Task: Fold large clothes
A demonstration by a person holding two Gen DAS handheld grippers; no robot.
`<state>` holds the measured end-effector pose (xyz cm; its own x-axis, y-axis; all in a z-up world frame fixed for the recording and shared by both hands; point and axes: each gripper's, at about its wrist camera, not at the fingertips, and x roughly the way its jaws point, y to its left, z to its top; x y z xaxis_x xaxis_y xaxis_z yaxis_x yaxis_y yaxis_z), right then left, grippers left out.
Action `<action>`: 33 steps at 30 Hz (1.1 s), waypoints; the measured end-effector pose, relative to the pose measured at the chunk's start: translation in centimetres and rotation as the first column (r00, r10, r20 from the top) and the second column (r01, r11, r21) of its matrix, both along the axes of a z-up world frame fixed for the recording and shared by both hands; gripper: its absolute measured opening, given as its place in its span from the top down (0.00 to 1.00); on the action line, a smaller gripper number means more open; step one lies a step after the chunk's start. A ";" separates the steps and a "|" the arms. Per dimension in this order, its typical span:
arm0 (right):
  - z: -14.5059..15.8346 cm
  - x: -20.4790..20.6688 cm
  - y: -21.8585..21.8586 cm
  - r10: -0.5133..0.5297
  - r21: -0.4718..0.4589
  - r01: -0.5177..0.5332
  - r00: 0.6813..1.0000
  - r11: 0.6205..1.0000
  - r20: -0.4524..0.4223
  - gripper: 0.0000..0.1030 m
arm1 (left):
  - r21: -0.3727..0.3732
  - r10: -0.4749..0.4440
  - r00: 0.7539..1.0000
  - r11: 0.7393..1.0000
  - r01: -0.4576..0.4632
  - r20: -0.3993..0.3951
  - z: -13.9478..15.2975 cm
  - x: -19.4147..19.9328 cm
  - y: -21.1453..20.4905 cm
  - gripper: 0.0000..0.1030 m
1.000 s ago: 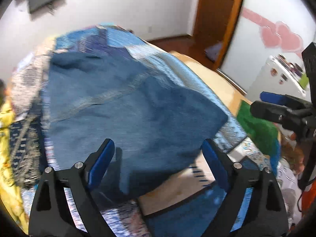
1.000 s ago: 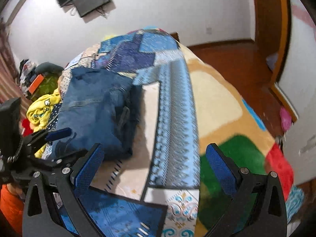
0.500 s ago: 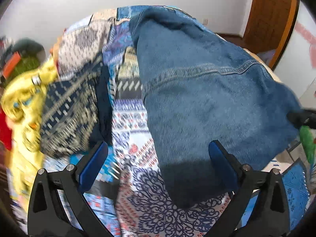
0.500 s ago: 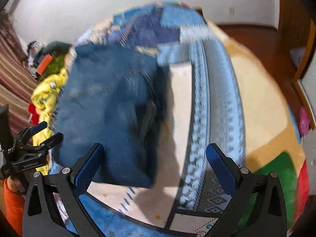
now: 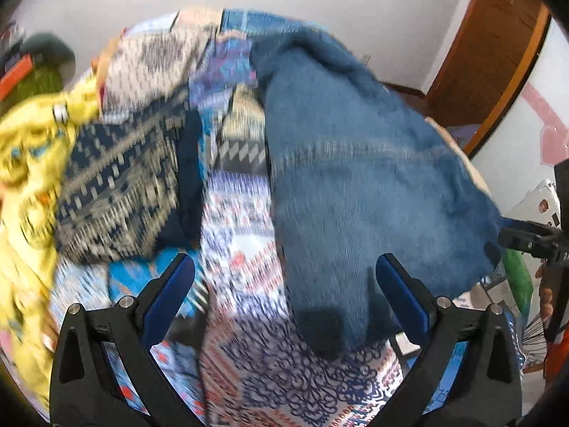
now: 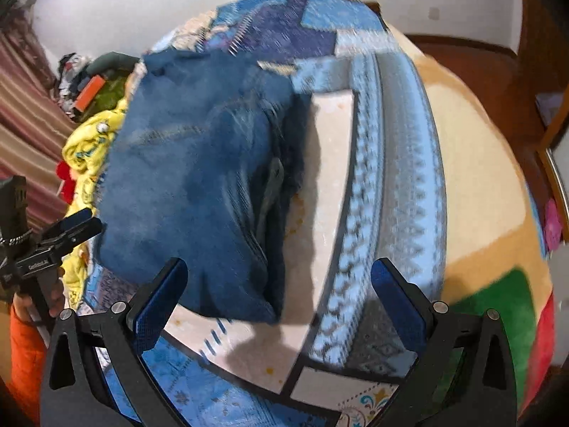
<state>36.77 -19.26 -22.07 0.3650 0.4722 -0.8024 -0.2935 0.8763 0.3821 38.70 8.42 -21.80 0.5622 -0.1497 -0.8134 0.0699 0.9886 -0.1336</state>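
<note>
A folded pair of blue denim jeans lies on a bed, a thick, soft-edged bundle with a pale stitched seam running across it. Both frames are blurred. In the left wrist view the left gripper hovers over the near end of the jeans, its blue-padded jaws spread wide and holding nothing; the fabric's near corner sits between and below them. In the right wrist view the right gripper also has its jaws spread wide and empty, with the jeans' near right corner just beyond its left finger.

The bed is covered by a patchwork blanket of blue zigzag bands, cream panels and lacy navy prints. To the left of the jeans lies a navy and beige patterned cloth, and beyond it a crumpled yellow garment. Far behind stands a white wall. A brown wooden door is at the far right, and striped curtains hang at the left.
</note>
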 end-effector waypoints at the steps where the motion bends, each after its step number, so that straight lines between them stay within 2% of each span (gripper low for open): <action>1: 0.3 0.5 0.2 0.005 0.014 -0.005 1.000 1.000 0.007 0.01 | -0.004 -0.004 1.000 1.000 0.004 0.007 0.4 0.2 0.1 0.01; 4: 0.5 2.5 0.8 0.017 0.053 -0.017 1.000 0.998 0.013 0.01 | -0.050 -0.022 1.000 0.999 0.023 0.020 1.7 1.9 0.5 0.01; 6: 0.0 4.0 1.3 0.024 0.074 -0.023 1.000 0.997 -0.016 0.01 | -0.082 -0.030 1.000 0.996 0.030 0.008 1.9 3.5 0.7 0.01; 8: -0.8 5.3 1.9 0.027 0.083 -0.023 0.998 0.996 -0.052 0.01 | -0.124 -0.032 0.999 0.992 0.029 -0.023 1.4 5.2 1.1 0.01; 13: -2.5 7.4 3.3 0.072 0.076 -0.066 0.994 0.995 -0.079 0.01 | -0.230 -0.043 0.993 0.973 0.016 -0.113 -1.4 8.0 1.3 0.01; 16: -4.4 8.8 3.6 0.107 0.114 -0.092 0.985 0.989 -0.136 0.01 | -0.327 -0.071 0.985 0.945 0.017 -0.156 -3.5 9.3 1.5 0.01; 20: -6.7 11.0 3.0 0.120 0.269 -0.053 0.965 0.962 -0.235 0.01 | -0.432 -0.100 0.975 0.902 0.005 -0.197 -6.0 10.3 1.8 0.01; 22: -7.2 11.5 2.9 0.120 0.321 -0.032 0.959 0.947 -0.258 0.00 | -0.470 -0.111 0.971 0.883 -0.001 -0.211 -6.8 10.7 1.9 0.01; 24: -7.3 11.9 3.2 0.133 0.353 -0.035 0.956 0.935 -0.260 0.00 | -0.488 -0.125 0.970 0.873 0.009 -0.206 -7.1 11.1 1.7 0.00; 28: -7.5 12.4 4.1 0.155 0.387 -0.047 0.955 0.921 -0.253 0.00 | -0.455 -0.150 0.971 0.889 0.050 -0.187 -6.7 11.8 0.7 0.00; 30: -7.6 12.6 4.2 0.157 0.406 -0.038 0.952 0.913 -0.263 0.10 | -0.454 -0.148 0.971 0.890 0.049 -0.186 -6.5 12.1 0.3 0.03; 31: -7.7 12.7 4.3 0.152 0.407 -0.026 0.948 0.913 -0.278 0.15 | -0.464 -0.147 0.972 0.885 0.046 -0.185 -6.4 12.3 0.2 0.13; 32: -7.6 12.7 4.2 0.140 0.406 -0.012 0.947 0.914 -0.288 0.21 | -0.490 -0.154 0.970 0.871 0.044 -0.186 -6.3 12.7 0.2 0.17; 33: -7.5 12.4 4.0 0.135 0.408 -0.002 0.945 0.913 -0.297 0.25 | -0.495 -0.136 0.970 0.868 0.019 -0.201 -6.2 13.0 0.2 0.18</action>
<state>49.12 -15.30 -29.57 0.0822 0.7890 -0.6089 -0.1546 0.6136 0.7743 51.70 8.64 -27.99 0.3456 -0.5942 -0.7263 0.0542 0.7853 -0.6167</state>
